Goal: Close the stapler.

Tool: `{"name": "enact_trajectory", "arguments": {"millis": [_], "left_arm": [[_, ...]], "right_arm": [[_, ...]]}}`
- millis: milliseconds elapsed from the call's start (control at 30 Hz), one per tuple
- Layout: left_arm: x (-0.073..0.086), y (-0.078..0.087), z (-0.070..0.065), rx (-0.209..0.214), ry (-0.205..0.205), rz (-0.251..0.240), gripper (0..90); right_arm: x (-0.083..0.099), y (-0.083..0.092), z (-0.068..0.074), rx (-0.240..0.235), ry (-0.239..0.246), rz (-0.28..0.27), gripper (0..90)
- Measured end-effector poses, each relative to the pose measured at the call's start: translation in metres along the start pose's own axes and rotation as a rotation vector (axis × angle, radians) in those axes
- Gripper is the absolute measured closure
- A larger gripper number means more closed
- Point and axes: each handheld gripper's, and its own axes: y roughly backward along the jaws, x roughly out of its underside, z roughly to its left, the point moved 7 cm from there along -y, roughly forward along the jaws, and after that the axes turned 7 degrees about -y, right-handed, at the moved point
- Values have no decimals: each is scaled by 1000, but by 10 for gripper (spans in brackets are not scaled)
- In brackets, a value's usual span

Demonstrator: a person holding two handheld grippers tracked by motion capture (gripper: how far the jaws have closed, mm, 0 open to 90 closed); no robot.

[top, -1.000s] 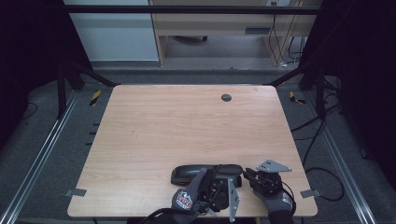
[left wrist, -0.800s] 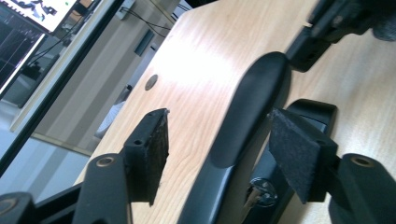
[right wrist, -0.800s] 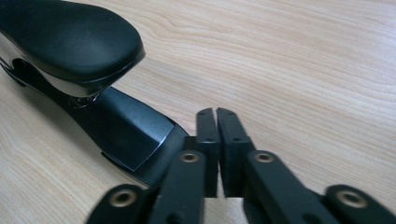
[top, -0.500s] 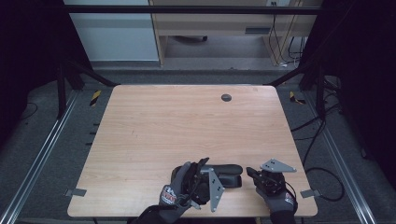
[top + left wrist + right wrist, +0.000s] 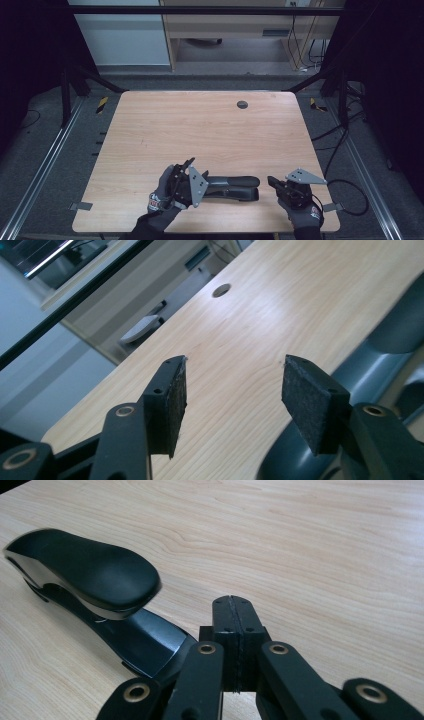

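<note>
1. The black stapler is laid flat near the worktop's front edge, between both grippers.
2. The left gripper has just been closing; its jaws are held apart with nothing between them, beside the stapler.
3. The right gripper is kept pressed together, empty, likely parked aside.

Desk: light wood grain, rounded corners, round cable hole near far edge. Floor: grey carpet. Metal rails run along both sides of the desk; black frame struts slant to the floor at the far corners. Yellow-black tape marks the floor at far left and far right. Black cables trail on the right. Behind: pale wall panel and a wooden cabinet. Side areas dark; the desk is evenly lit.
</note>
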Motion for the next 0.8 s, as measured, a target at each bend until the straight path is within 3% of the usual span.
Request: {"name": "enact_trajectory", "arguments": {"millis": [233,333,533,800], "left_arm": [[23,4,20,-28,70,22,432],[37,6,29,-38,89,31,438],[68,13,47,-73,166,69,441],[106,21,62,-111,229,111,441]], "right_arm": [[-10,4,10,7,44,-21,900],[-14,7,14,0,48,-27,900],[-20,8,24,-18,57,-29,900],[-32,9,39,-45,71,-12,900]]}}
